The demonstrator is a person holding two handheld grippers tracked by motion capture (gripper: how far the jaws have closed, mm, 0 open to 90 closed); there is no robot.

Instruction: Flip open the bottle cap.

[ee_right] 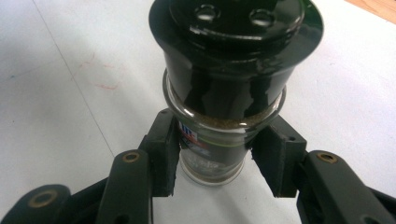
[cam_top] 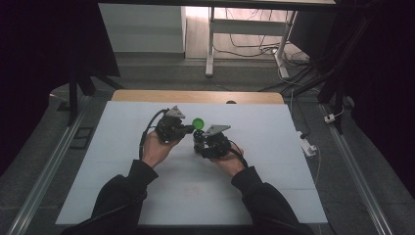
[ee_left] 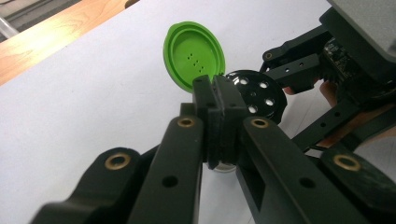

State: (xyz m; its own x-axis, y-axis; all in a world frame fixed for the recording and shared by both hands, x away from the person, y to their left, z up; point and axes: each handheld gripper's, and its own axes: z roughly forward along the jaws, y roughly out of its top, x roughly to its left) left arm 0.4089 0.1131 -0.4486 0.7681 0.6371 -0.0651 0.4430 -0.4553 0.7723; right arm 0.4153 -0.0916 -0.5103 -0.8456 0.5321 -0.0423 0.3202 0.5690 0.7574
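Tongs did the holding: my right tongs (ee_right: 217,163) were clamped on the glass body of the jar (ee_right: 212,149), which stood upright on the white bench (cam_top: 122,161) just below its black shaker top (ee_right: 236,28). My left tongs (ee_left: 215,100) were pinched together on the edge of the green lid (ee_left: 194,56), flipped open beside that top.

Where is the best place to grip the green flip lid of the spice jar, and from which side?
Grip the green flip lid at its thin rim near the hinge, from the jar's side, as the left tongs do. It stands open and upright over the shaker top, so only the edge fits between pads.
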